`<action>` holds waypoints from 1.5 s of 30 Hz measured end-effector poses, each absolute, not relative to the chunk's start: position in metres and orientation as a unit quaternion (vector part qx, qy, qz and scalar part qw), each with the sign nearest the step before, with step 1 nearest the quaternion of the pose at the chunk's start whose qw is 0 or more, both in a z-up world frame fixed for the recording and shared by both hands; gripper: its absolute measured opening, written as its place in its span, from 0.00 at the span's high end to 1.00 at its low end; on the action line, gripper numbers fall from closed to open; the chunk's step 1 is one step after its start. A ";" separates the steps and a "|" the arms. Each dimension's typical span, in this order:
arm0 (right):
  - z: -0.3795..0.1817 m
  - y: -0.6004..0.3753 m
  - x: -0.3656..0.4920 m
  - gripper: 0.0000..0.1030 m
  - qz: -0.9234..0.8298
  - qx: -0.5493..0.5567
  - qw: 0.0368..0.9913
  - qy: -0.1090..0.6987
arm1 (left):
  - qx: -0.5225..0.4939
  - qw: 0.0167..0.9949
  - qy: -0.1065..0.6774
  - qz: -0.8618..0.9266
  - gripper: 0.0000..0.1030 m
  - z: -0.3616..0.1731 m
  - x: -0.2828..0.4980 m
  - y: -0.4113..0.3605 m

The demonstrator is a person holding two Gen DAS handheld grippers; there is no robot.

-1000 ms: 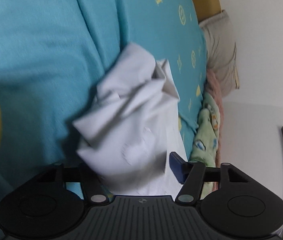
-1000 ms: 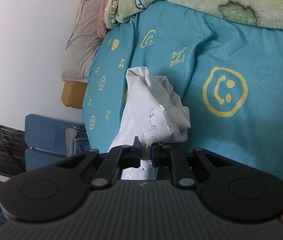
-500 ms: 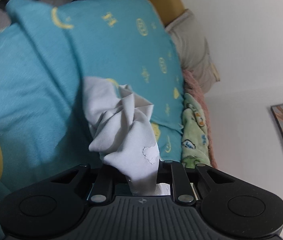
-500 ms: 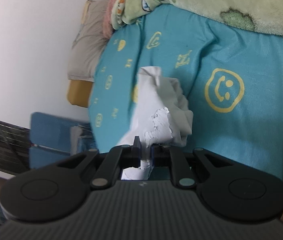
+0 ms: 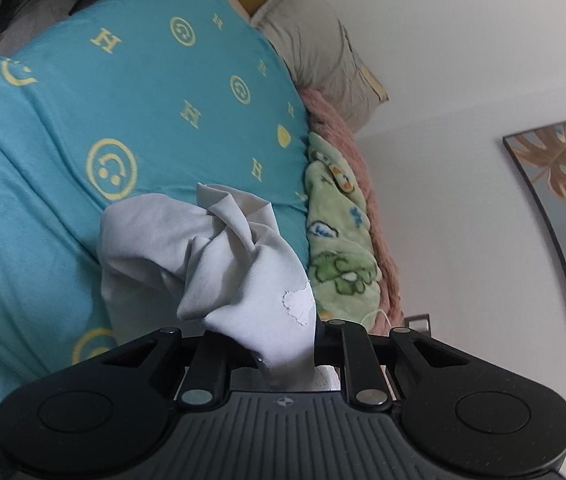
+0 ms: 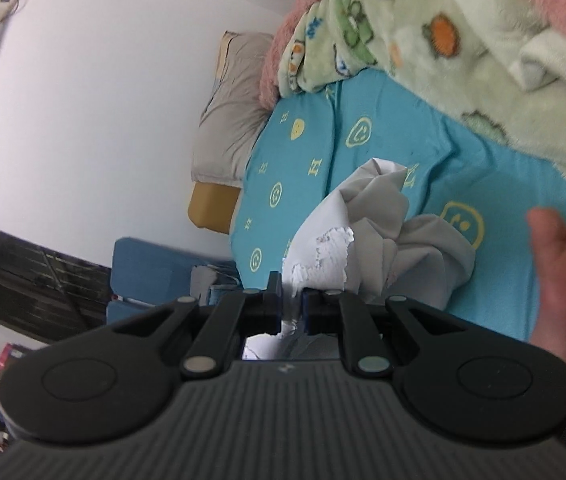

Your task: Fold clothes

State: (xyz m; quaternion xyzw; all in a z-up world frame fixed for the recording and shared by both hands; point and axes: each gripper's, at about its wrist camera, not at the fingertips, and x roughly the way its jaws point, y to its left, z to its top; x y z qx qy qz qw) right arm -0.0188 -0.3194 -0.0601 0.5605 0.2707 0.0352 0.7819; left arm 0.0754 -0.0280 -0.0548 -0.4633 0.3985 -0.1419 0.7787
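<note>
A crumpled white garment (image 5: 211, 256) with a peeling white print hangs bunched above the teal bed sheet (image 5: 131, 120). My left gripper (image 5: 283, 344) is shut on one end of it; the cloth covers the fingertips. In the right wrist view the same white garment (image 6: 367, 240) hangs from my right gripper (image 6: 291, 304), which is shut on another part of it. Both grippers hold it lifted off the bed.
A green patterned blanket (image 5: 335, 240) over a pink one (image 5: 347, 140) lies along the wall side of the bed. A grey pillow (image 5: 315, 52) sits at the head. A blue chair (image 6: 143, 268) stands beside the bed. A bare hand (image 6: 559, 276) shows at the right edge.
The left gripper closed on the garment, and both grippers rose with it, so the cloth now hangs higher above the sheet and more of the bed and wall shows.
</note>
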 end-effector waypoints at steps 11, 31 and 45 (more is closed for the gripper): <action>-0.040 -0.435 0.040 0.88 -0.006 0.556 0.786 0.270 | -0.422 0.774 0.442 -0.168 0.82 -0.037 0.168 -0.165; -0.008 -0.581 0.040 0.88 -0.223 0.325 0.892 0.222 | -0.224 0.802 0.431 -0.347 0.78 -0.090 0.251 -0.444; 0.006 -0.541 -0.002 0.16 -0.221 0.316 0.884 0.264 | -0.059 0.865 0.370 -0.334 0.04 -0.031 0.177 -0.415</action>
